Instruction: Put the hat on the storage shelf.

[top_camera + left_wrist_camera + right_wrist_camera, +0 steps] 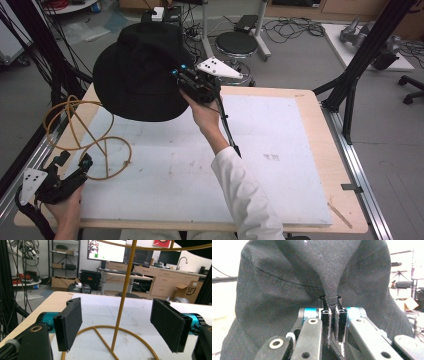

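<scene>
The left gripper (75, 172) is sitting at the near left corner of the table (310, 150), held low in a hand (67, 207), with its grey plate (32, 181) toward the table's left edge. Its jaws are standing spread wide in the left gripper view, and the upright rod of the stand (122, 302) is rising in the gap between them without touching either pad. The stand (90, 135) is a yellow wire frame; its round base ring is lying on the white mat (200, 170) just beyond the left gripper.

Farther across the mat, a white sleeve (245, 192) is reaching from the near edge toward the middle of the table. The hand (205, 117) at its end is holding the right gripper (182, 75) up above the far left part of the table, its cable (227, 127) trailing back along the forearm.

The right gripper (333, 306) is pinching a fold of the hat (299, 277): its jaws are pressed together with the black cloth caught between them. The hat (137, 75), a black brimmed one, is hanging in the air above the stand's top, over the far left corner of the table. I cannot tell whether its underside is touching the wire.

Beyond the table, a stool (236, 44) is standing on the grey floor, among loose cables.
</scene>
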